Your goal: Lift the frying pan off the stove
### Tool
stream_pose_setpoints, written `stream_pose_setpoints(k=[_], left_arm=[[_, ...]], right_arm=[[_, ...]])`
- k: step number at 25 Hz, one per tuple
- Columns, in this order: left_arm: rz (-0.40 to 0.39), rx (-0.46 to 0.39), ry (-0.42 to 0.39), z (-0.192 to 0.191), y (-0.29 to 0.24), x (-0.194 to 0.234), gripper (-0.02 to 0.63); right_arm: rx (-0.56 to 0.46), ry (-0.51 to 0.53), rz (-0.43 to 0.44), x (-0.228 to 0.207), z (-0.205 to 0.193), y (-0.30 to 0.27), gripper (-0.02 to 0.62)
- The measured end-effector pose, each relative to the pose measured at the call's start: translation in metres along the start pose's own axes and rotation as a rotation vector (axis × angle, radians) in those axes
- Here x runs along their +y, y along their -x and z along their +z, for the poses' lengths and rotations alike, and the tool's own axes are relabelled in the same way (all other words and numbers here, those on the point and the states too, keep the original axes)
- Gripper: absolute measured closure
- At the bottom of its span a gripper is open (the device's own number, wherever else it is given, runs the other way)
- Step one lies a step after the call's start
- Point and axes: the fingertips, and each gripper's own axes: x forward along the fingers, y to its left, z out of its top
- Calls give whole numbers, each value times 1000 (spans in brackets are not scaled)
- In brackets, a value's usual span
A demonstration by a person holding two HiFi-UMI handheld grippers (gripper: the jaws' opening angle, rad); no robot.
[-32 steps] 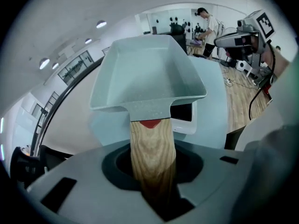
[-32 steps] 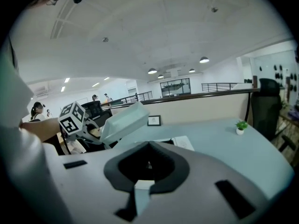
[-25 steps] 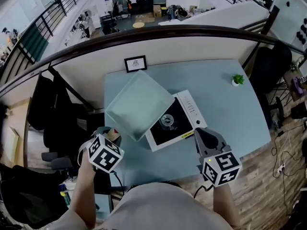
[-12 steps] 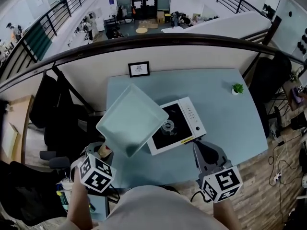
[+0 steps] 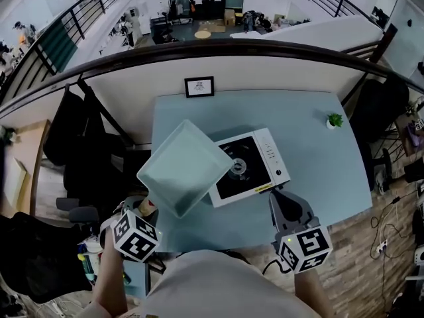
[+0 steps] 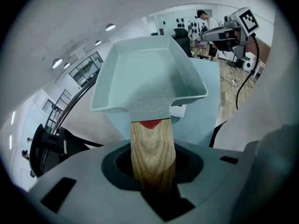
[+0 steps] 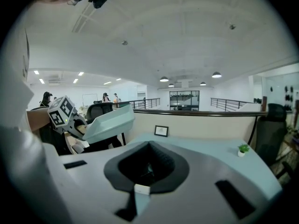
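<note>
The frying pan (image 5: pixel 182 167) is square and pale green, with a wooden handle (image 6: pixel 152 146). It hangs in the air over the table's left part, and its right corner overlaps the stove's left edge. My left gripper (image 5: pixel 147 207) is shut on the handle, and the pan (image 6: pixel 149 73) tilts up ahead of it. The white stove (image 5: pixel 270 154) lies on the table with its black top and burner (image 5: pixel 237 167) uncovered. My right gripper (image 5: pixel 283 201) hovers at the table's front edge, just in front of the stove, with its jaws together and nothing in them. The pan (image 7: pixel 110 120) also shows in the right gripper view.
The pale blue table (image 5: pixel 318 171) carries a small framed card (image 5: pixel 199 86) at the back and a little potted plant (image 5: pixel 334 120) at the back right. A dark rail (image 5: pixel 218 50) curves behind the table. Black chairs stand at the left (image 5: pixel 86 171) and right (image 5: pixel 374 91).
The pan has come off the stove and moved left and toward me with the left gripper. The burner is now uncovered. The right gripper has stayed near the front edge.
</note>
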Motion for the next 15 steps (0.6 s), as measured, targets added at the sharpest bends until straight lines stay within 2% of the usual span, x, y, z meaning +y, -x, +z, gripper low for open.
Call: stream_pose_setpoints(k=[15], left_arm=[[4,-5,-9,0,-6,9,479]], right_arm=[[-1,12,13,11,2,-10,592]])
